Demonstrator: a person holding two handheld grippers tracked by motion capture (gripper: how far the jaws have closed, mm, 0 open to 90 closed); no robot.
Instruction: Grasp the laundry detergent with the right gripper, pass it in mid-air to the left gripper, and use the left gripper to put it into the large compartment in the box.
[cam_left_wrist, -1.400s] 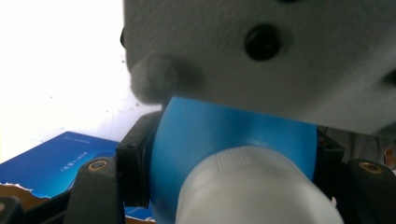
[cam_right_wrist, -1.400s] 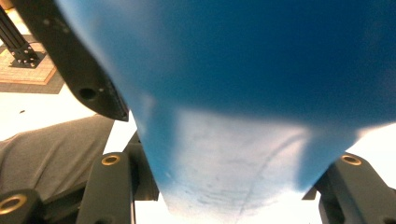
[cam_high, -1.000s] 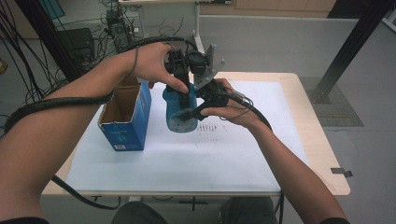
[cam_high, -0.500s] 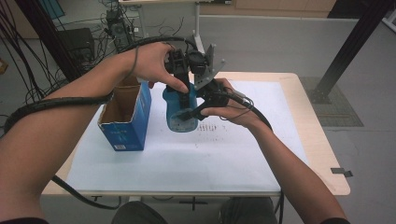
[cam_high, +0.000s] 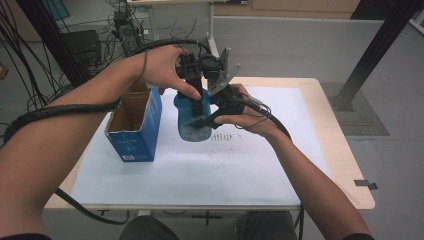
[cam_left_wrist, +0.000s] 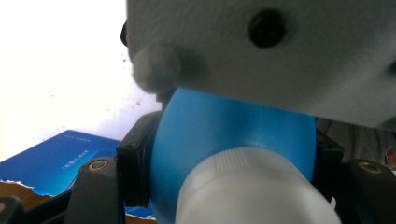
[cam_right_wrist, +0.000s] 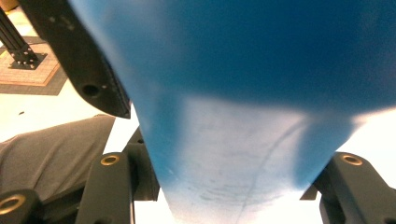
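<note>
Blue bottle (cam_high: 191, 117) unmoved; both tongs stay clamped on it.

Light wood table (cam_high: 345, 150) topped with a white sheet (cam_high: 200, 170). Grey floor (cam_high: 300, 45) all round. Black post (cam_high: 380, 45) on a dark floor mat (cam_high: 360, 115), far right of the grippers. Cable tangle (cam_high: 30, 55) and dark equipment (cam_high: 85, 45) off to their left. Second desk's legs (cam_high: 212, 30) beyond them.
</note>
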